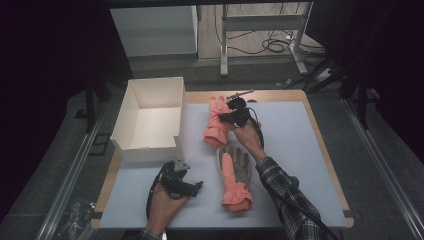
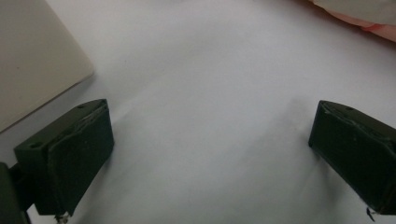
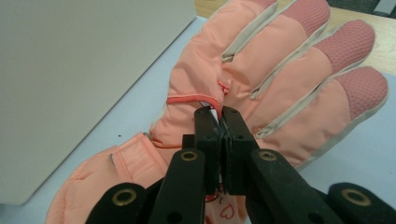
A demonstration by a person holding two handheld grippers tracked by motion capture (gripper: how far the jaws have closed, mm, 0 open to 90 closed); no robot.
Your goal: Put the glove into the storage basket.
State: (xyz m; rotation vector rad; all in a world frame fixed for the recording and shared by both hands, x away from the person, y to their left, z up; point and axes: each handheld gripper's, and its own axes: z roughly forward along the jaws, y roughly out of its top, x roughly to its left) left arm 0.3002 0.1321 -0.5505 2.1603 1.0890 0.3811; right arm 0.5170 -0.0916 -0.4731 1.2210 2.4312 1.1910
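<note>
The far glove (image 1: pixel 216 121) was salmon pink with pale trim and textured fingertips. It lay back up just right of the white box, its fingertips toward twelve o'clock and its cuff toward six. The near glove (image 1: pixel 234 172) lay at about five o'clock from it, grey palm up, with its pink cuff toward six o'clock.

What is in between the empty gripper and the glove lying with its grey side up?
Nothing: in the high view, bare white mat separates the left gripper from the grey-palmed glove. Its fingers stand open over bare mat.
</note>
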